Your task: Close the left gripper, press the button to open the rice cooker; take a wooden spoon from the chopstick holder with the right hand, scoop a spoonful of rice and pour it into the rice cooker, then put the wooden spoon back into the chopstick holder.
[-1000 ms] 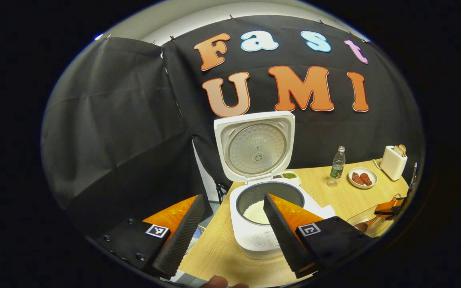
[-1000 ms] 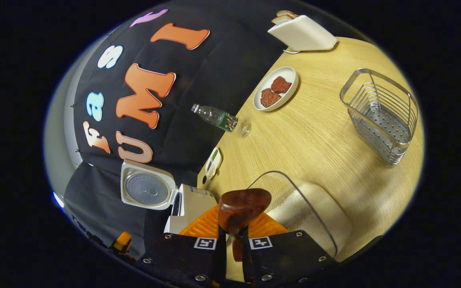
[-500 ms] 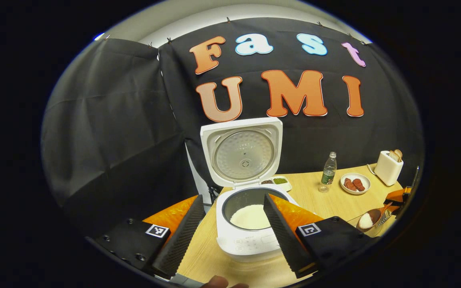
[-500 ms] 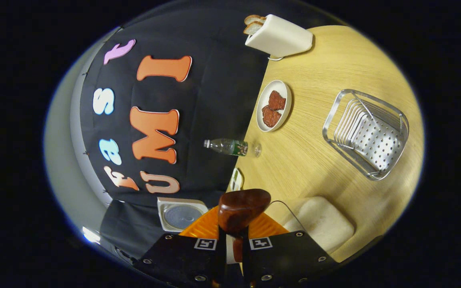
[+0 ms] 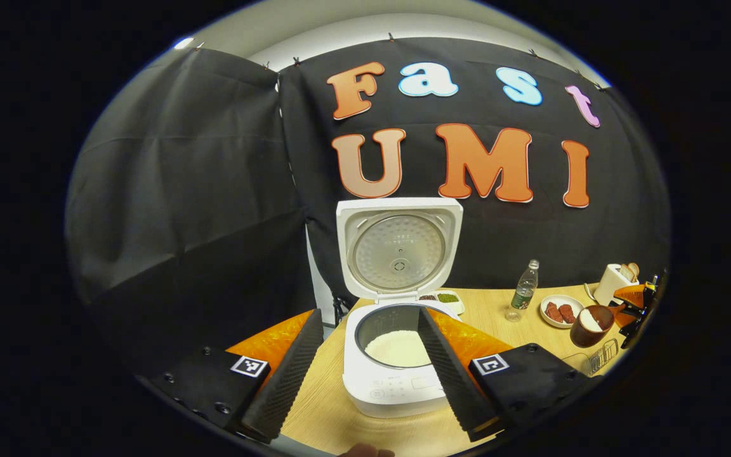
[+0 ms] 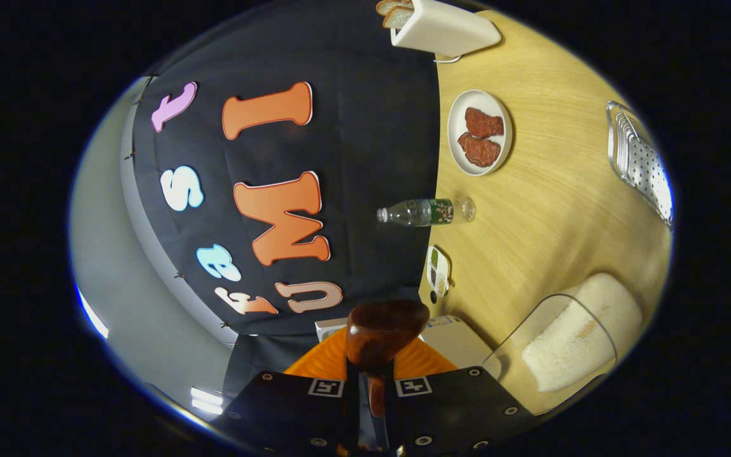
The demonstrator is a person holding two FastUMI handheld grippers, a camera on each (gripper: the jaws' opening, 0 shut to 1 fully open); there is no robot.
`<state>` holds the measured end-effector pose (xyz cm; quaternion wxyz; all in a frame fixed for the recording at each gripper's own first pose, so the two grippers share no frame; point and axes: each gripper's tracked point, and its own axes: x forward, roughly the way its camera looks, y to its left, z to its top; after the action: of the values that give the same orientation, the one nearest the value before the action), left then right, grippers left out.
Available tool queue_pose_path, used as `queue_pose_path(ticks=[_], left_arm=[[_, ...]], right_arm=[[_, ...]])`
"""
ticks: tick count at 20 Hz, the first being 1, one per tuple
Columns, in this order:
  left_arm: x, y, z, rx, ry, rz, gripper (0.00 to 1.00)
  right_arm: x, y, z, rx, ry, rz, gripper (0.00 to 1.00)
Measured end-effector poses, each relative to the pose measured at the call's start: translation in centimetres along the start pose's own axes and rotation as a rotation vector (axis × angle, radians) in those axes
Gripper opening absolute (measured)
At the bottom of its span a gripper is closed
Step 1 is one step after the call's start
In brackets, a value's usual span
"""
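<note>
A: R gripper [image 6: 370, 381] clamped on wooden spoon [image 6: 381, 330], bottom centre; L gripper [image 5: 365, 368] jaws wide, empty. Rice cooker [image 5: 397, 374] lid up, lower centre

B: keep bowl level till over pot, then tip slow

A: L view shows rice in spoon; R view adds rice container [image 6: 568, 349] lower right

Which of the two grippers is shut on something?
The right gripper: its fingers clamp the wooden spoon. The left gripper stands open, holding nothing.
</note>
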<state>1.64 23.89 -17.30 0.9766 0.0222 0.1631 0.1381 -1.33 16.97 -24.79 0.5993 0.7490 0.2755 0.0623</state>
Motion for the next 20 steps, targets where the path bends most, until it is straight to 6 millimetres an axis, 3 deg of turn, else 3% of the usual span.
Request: queue_pose_path(ticks=[3, 4, 5, 11, 13, 20], left_arm=[[-0.1, 2.1, -0.2, -0.034, -0.007, 0.030, 0.96], [0.0, 2.9, -0.2, -0.043, -0.007, 0.040, 1.00], [0.1, 3.7, -0.4, -0.050, -0.008, 0.053, 1.00], [0.4, 8.6, -1.4, -0.087, -0.001, 0.109, 1.00], [0.9, 10.4, -1.5, -0.095, 0.012, 0.113, 0.97], [2.4, 12.9, -2.9, -0.073, 0.044, 0.074, 0.97]], right_arm=[[2.5, 2.1, -2.6, -0.003, 0.053, 0.019, 0.15], [3.6, 2.7, -3.5, -0.004, 0.070, 0.026, 0.10], [4.7, 3.3, -4.4, -0.004, 0.083, 0.030, 0.15], [10.5, 6.0, -8.9, -0.053, 0.132, 0.025, 0.15], [12.6, 6.3, -10.2, -0.074, 0.132, 0.014, 0.15], [18.4, 6.0, -13.1, -0.245, 0.087, -0.077, 0.16]])
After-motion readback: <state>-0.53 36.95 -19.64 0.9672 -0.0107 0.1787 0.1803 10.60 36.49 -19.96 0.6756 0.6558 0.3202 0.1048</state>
